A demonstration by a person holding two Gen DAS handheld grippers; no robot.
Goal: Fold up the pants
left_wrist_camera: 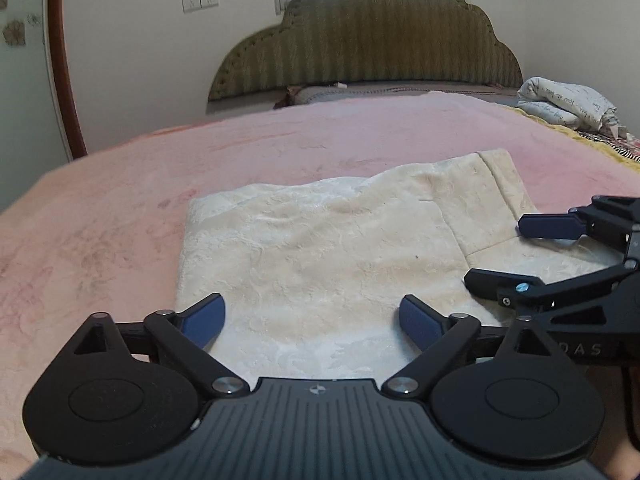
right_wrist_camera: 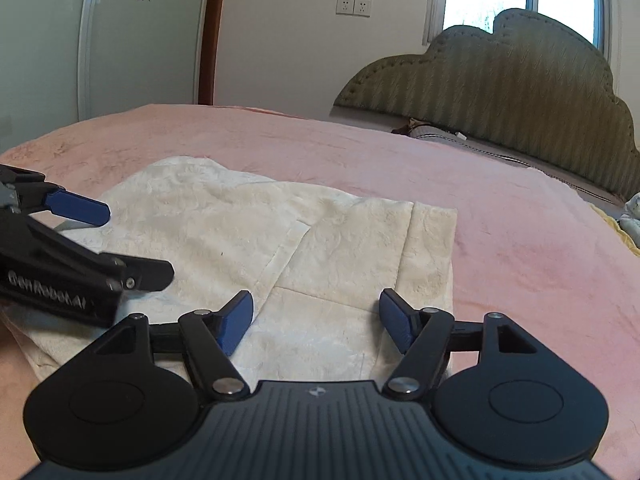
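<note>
Cream textured pants (left_wrist_camera: 320, 248) lie folded into a rough rectangle on the pink bed cover, also seen as the pants (right_wrist_camera: 248, 232) in the right wrist view. My left gripper (left_wrist_camera: 312, 316) hovers over the near edge of the pants, open wide, with cloth below but nothing pinched. My right gripper (right_wrist_camera: 316, 316) is open over the near right part of the pants, beside a seam and the band. Each gripper shows in the other's view: the right gripper (left_wrist_camera: 496, 252) at the right edge, the left gripper (right_wrist_camera: 140, 240) at the left edge, both with jaws apart.
A pink blanket (left_wrist_camera: 120, 200) covers the bed. A padded olive headboard (left_wrist_camera: 368, 44) stands at the far end, with a rolled white bundle (left_wrist_camera: 568, 104) at the far right. A wall with sockets (right_wrist_camera: 354, 7) and a door frame (right_wrist_camera: 210, 32) lie beyond.
</note>
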